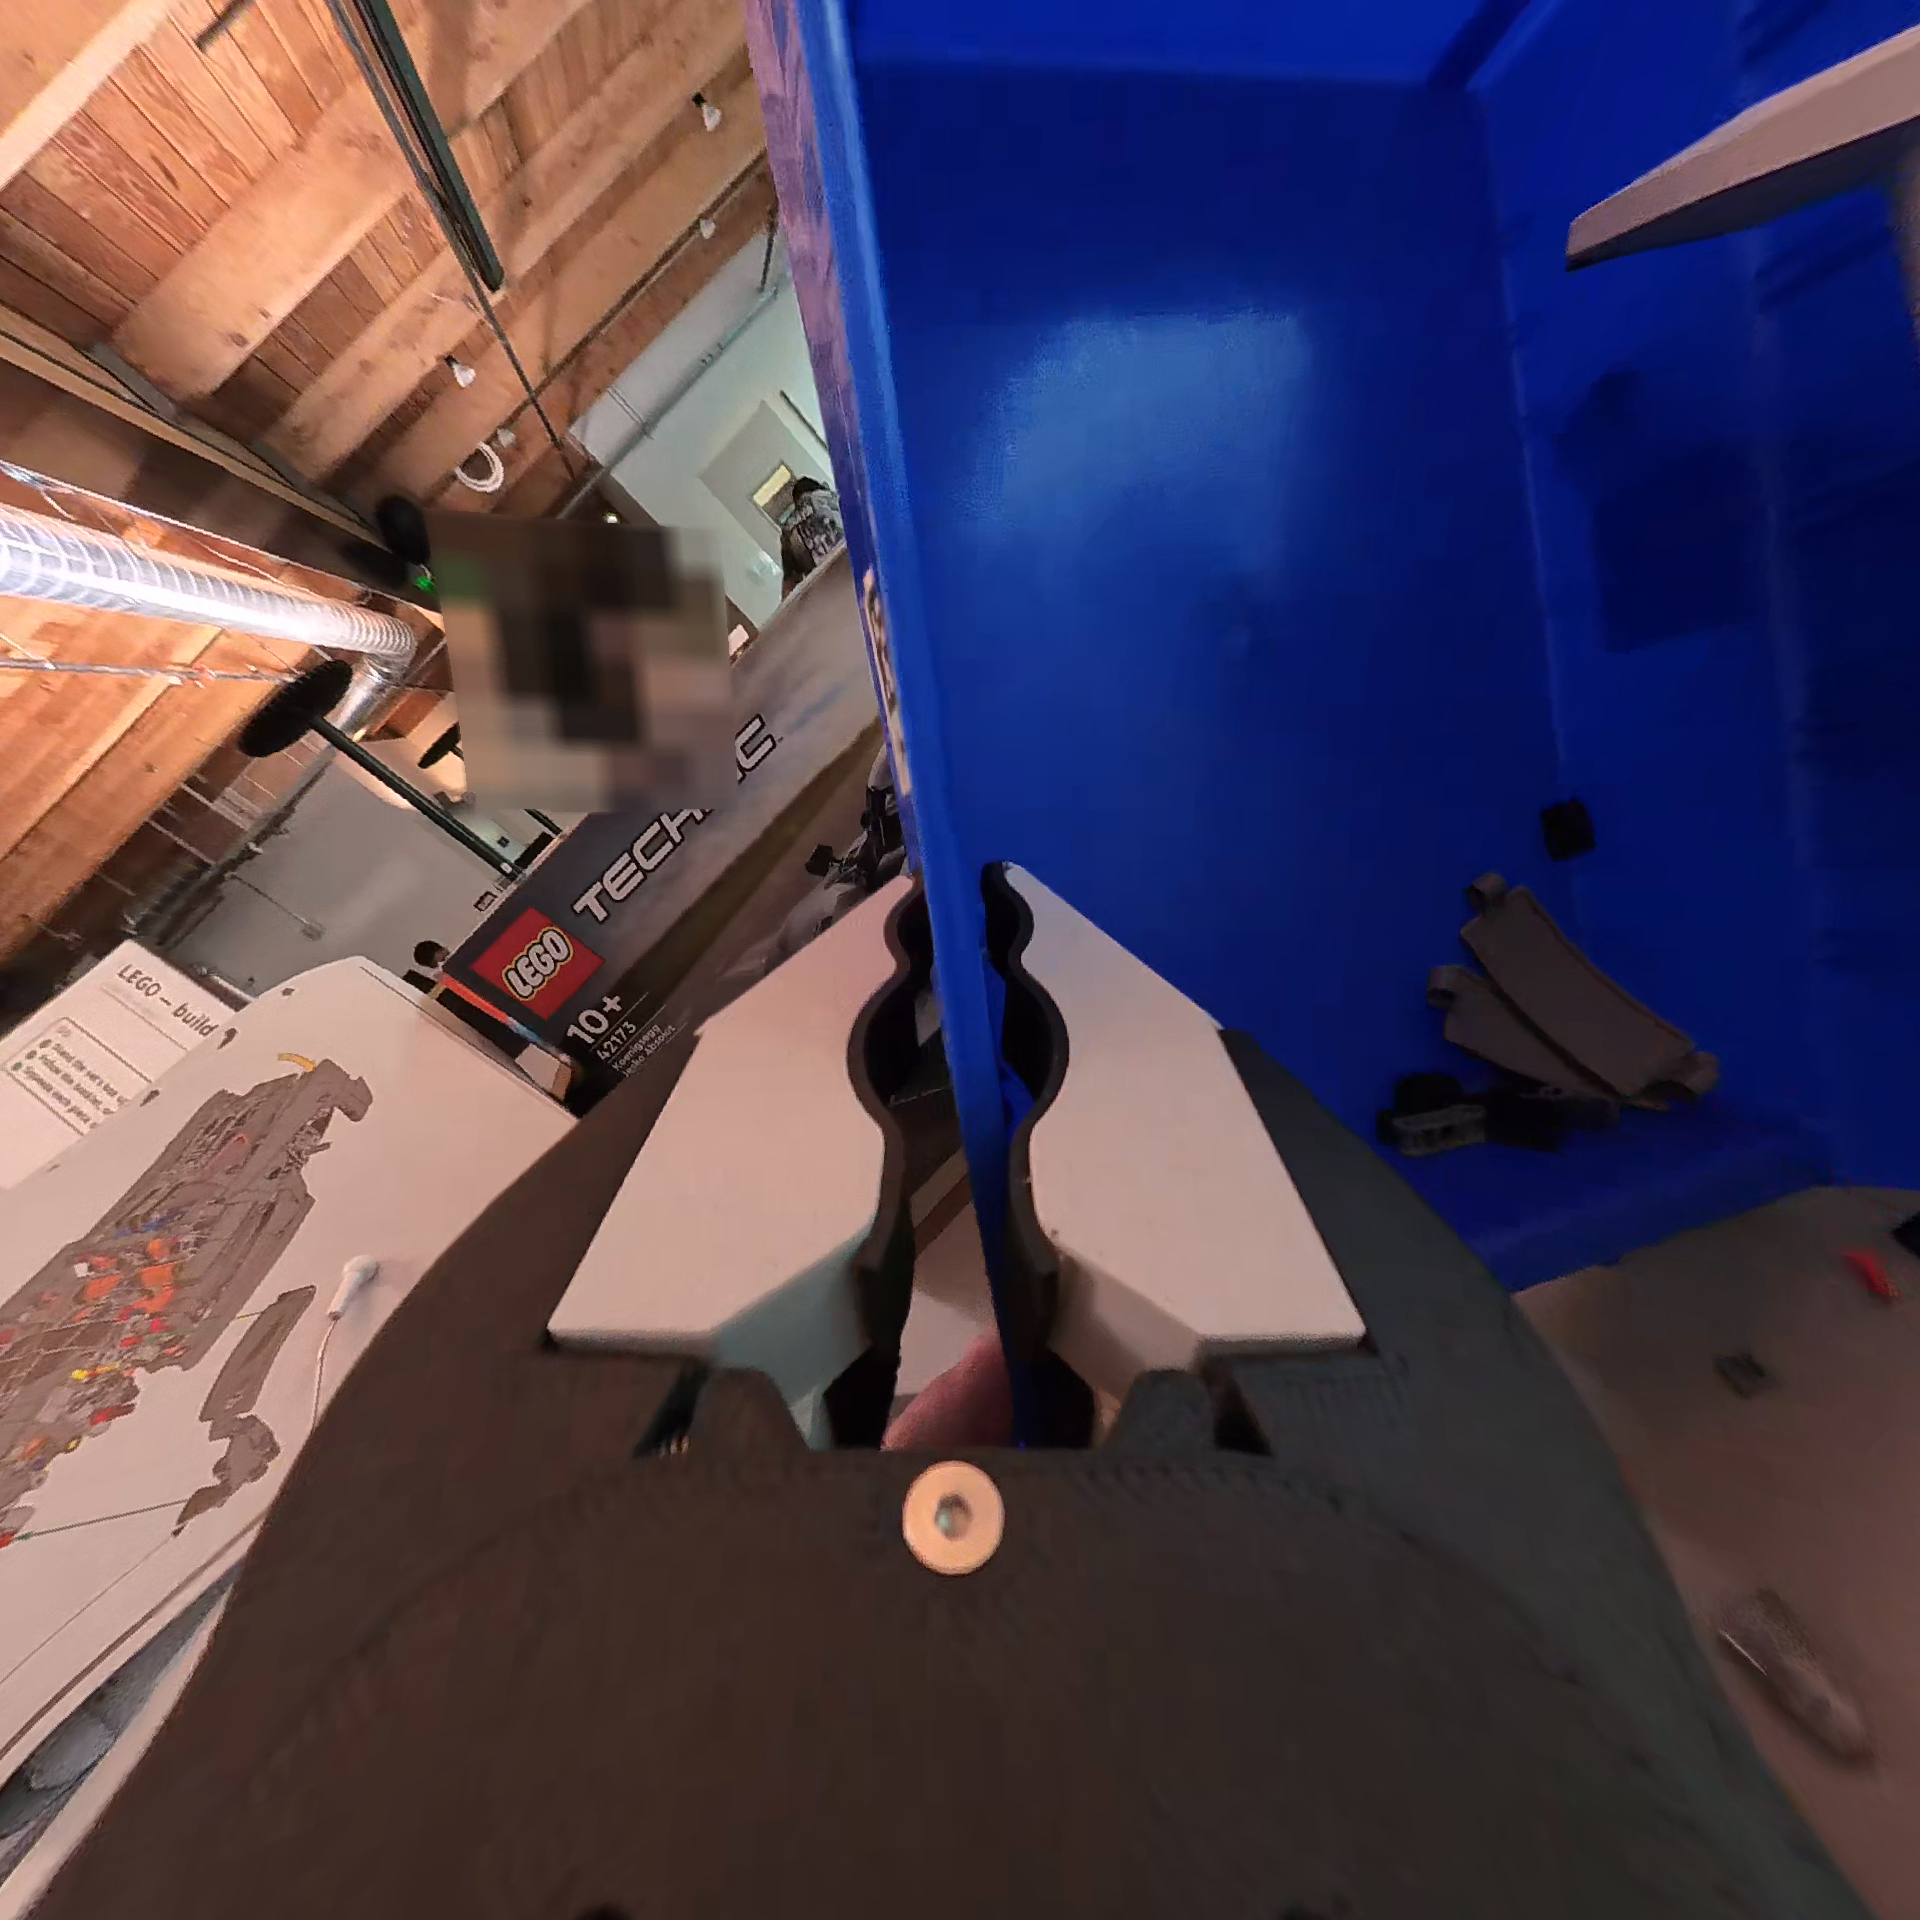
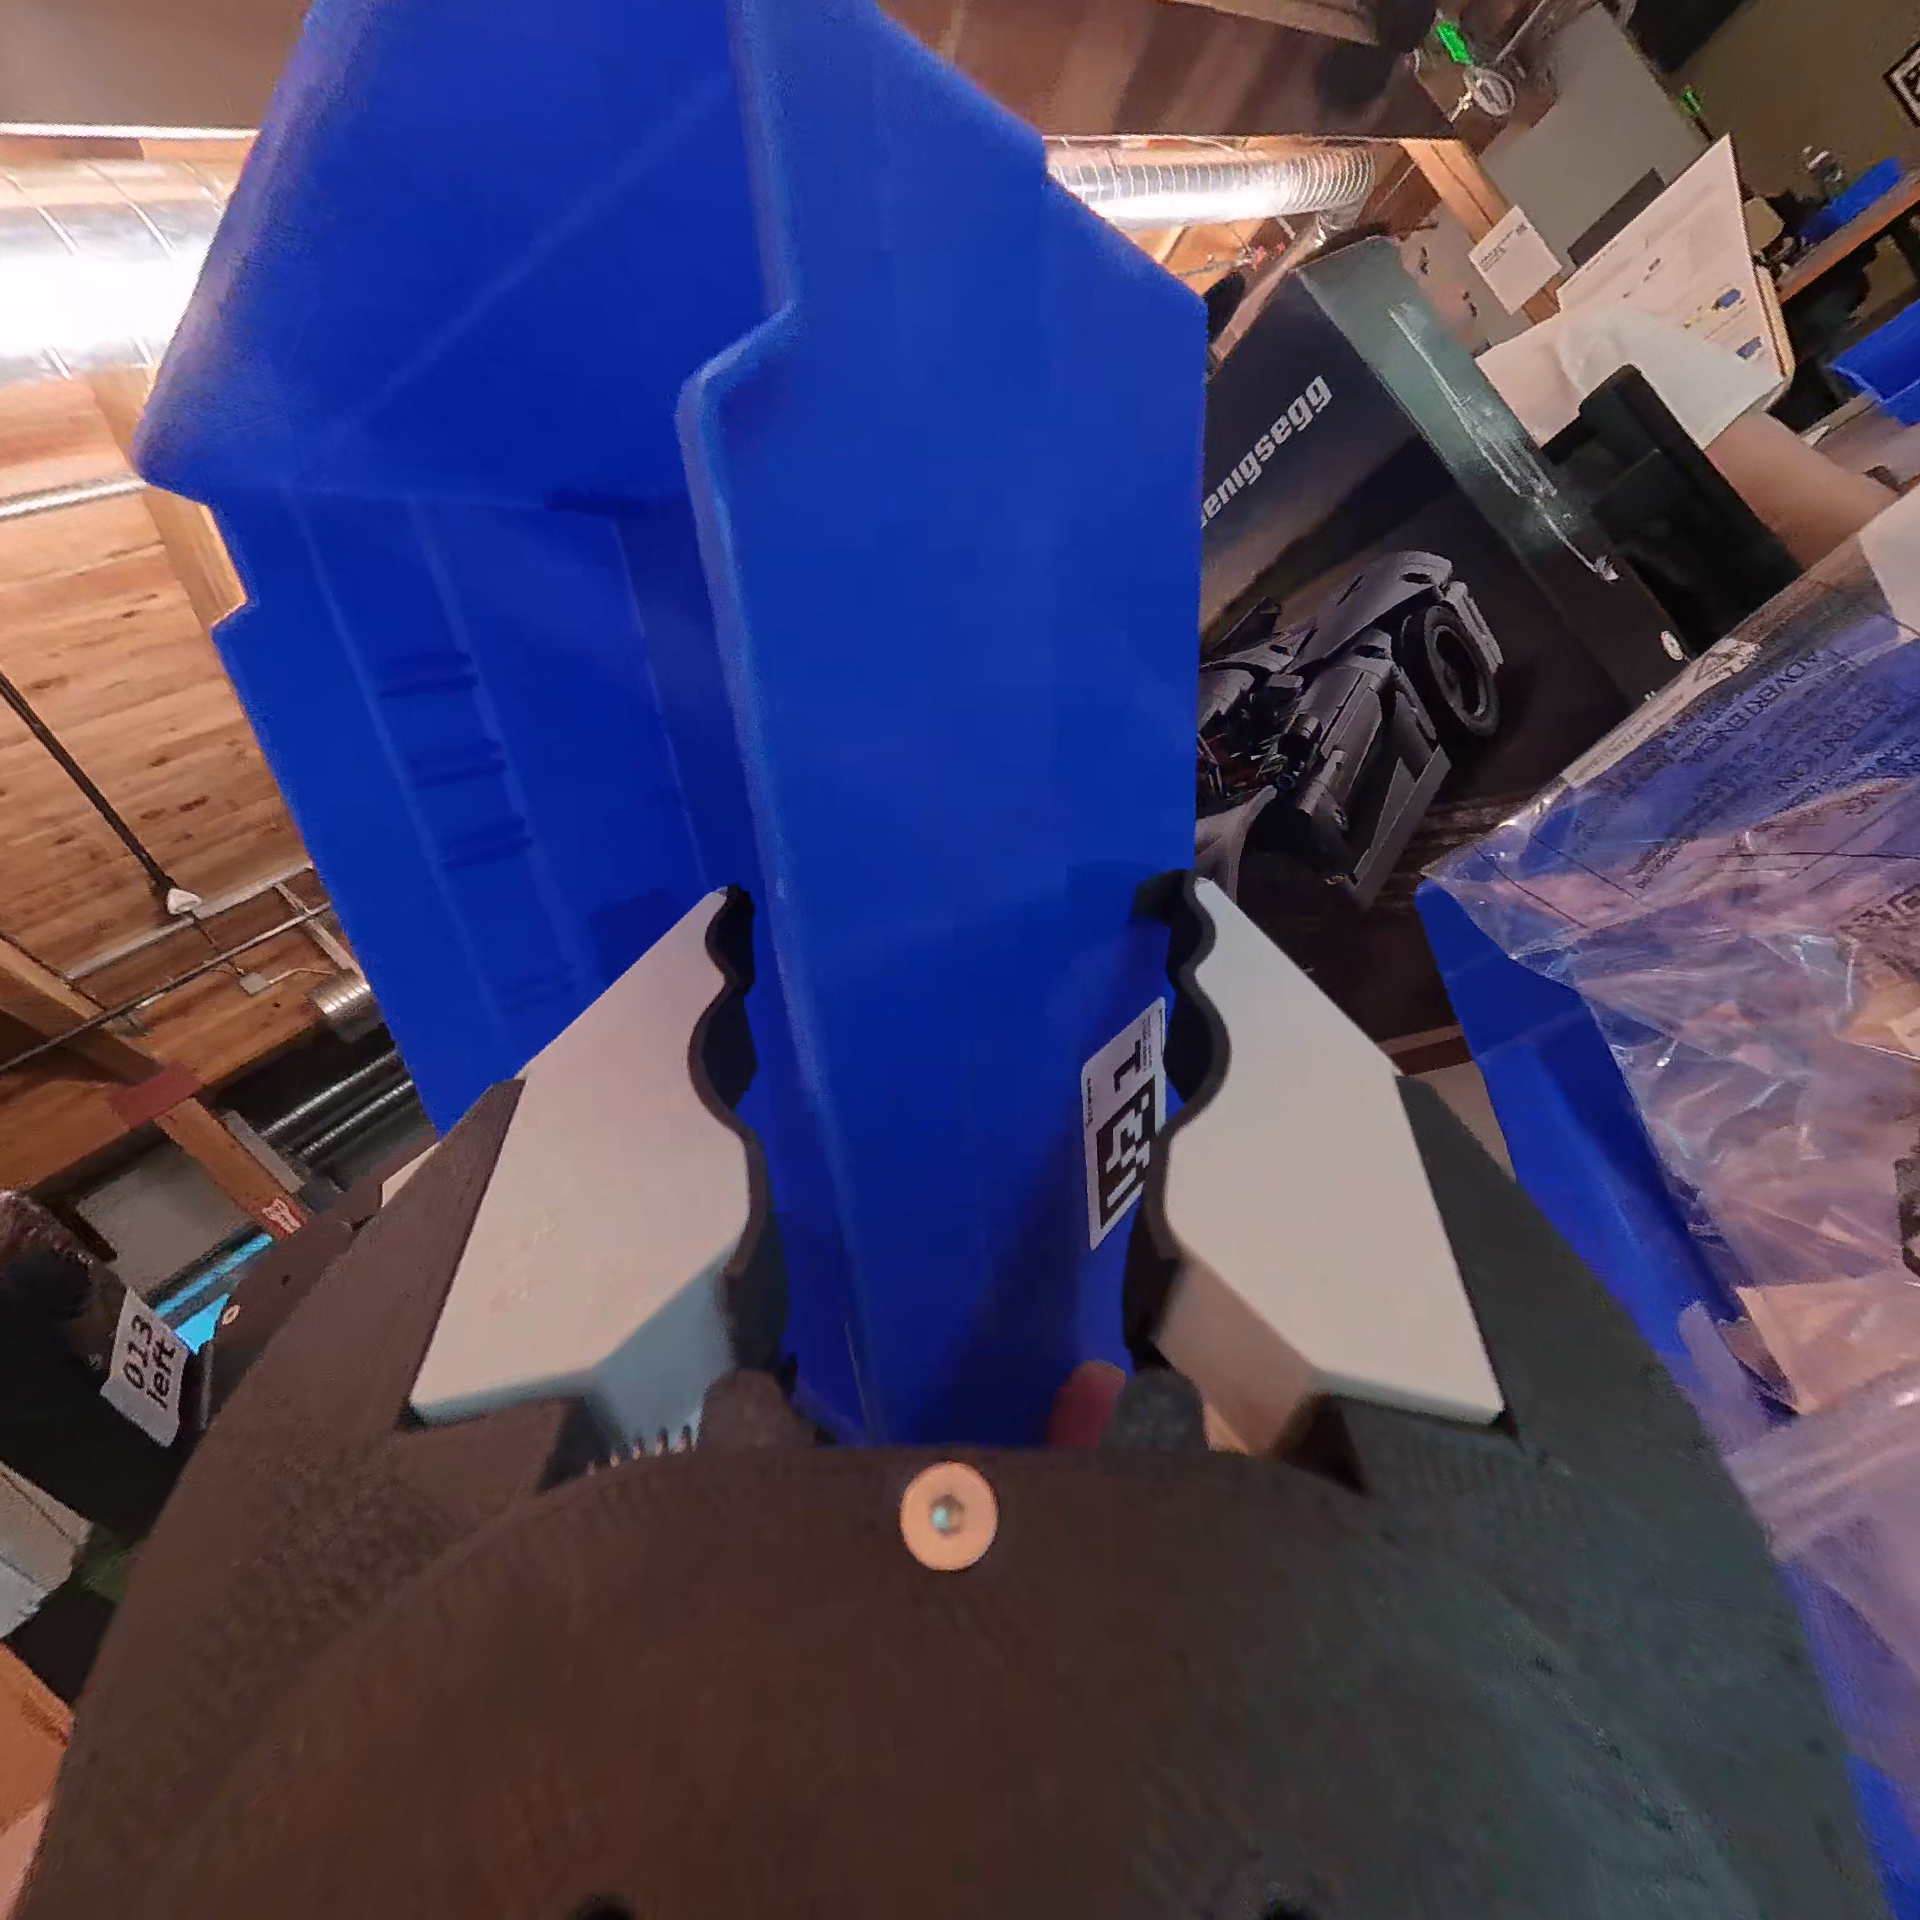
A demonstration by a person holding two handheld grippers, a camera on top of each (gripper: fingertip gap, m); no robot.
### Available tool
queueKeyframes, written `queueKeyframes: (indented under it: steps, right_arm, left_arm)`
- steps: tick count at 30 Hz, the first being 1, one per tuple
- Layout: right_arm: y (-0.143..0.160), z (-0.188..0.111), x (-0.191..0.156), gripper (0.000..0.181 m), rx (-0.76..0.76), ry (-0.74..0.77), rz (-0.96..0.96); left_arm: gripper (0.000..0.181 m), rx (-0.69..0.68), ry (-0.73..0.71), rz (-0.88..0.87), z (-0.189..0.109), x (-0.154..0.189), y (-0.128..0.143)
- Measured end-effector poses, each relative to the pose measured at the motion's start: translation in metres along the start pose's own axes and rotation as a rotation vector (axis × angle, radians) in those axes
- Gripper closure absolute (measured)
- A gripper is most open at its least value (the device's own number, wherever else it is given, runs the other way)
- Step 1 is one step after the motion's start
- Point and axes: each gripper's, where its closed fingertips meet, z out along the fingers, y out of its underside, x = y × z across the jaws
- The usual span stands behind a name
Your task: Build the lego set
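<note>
Blue bin (image 1: 1226, 520) wall pinched between nearly closed left gripper (image 1: 961, 883) jaws; bin's end (image 2: 935, 727) between wide-spread right gripper (image 2: 951, 904) jaws, contact unclear.

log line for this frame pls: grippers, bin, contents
left hand-held gripper: shut on blue bin wall | right hand-held gripper: around bin's end, grip unclear | bin: tilted up | contents: grey curved pieces, small dark parts

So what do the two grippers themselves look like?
Both match: the left gripper and right gripper each have a dark, matte body with a round metal washer and screw at its centre, and two pale grey wedge-shaped fingers lined with wavy black pads. No sleeves or cables show.
</note>
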Motion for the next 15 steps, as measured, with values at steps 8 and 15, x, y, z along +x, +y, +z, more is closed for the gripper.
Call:
queueKeyframes:
  steps: [8,15]
  right_arm:
    - [-0.008,-0.006,-0.001,0.110,0.093,-0.076,0.044]
    - [-0.013,-0.010,-0.008,0.117,0.115,-0.108,0.017]
  left_arm:
    - [0.162,0.101,0.014,0.014,-0.013,0.009,-0.018]
    - [0.157,0.156,0.045,-0.036,-0.025,0.016,-0.022]
